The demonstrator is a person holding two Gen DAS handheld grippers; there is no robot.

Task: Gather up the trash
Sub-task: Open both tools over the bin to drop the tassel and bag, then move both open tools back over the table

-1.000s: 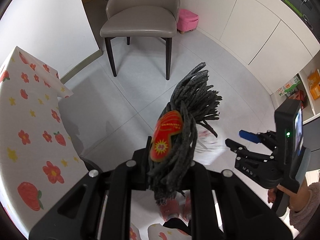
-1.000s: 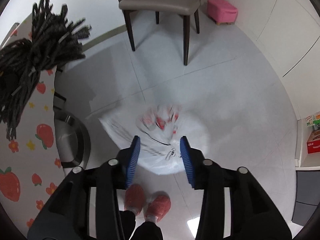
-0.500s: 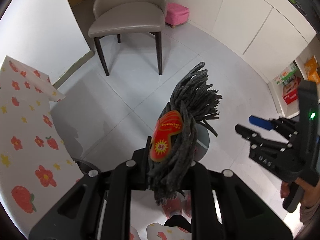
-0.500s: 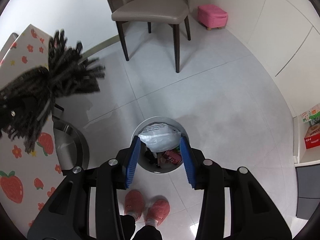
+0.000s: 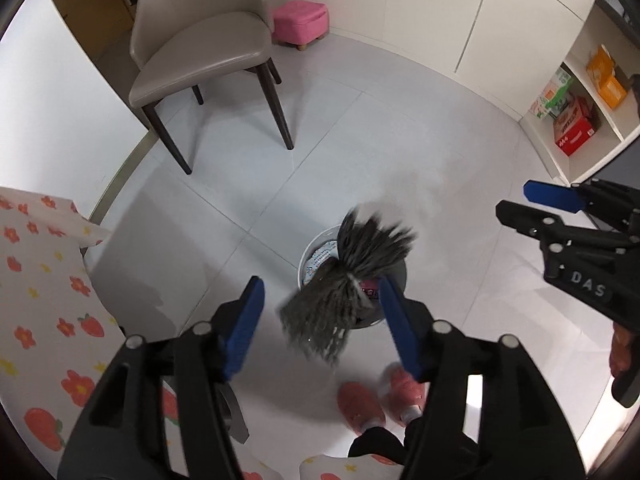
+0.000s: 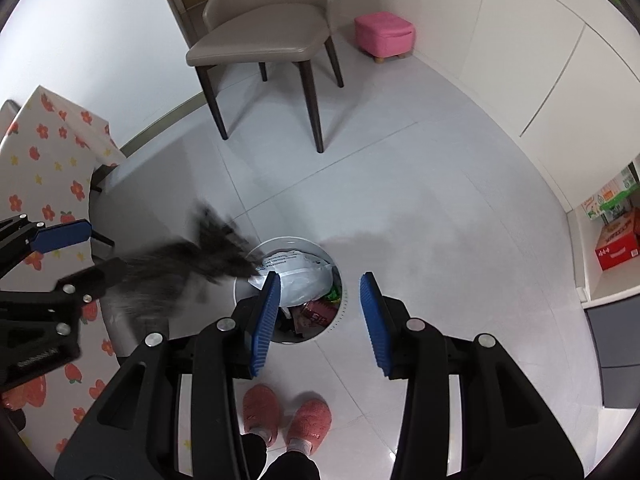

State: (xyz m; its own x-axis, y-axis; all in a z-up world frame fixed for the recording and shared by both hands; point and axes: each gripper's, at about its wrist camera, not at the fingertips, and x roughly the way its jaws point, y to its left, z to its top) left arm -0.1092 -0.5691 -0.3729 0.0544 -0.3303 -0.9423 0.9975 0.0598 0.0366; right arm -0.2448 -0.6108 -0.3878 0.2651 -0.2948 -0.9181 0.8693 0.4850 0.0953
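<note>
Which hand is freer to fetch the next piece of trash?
Probably the right: its tool stands open and empty above the bin, while the left tool has just been opening, with the dark stringy bundle dropping between its fingers.

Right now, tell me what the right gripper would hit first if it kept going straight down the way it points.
Probably the white plastic bag on top of the open trash bin, which lies between the open right gripper fingers; depth is uncertain.

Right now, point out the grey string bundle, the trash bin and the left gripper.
grey string bundle (image 5: pixel 340 300): left wrist view, its middle.
trash bin (image 6: pixel 298 244): right wrist view, far rim.
left gripper (image 5: pixel 320 320): left wrist view, between fingertips.
</note>
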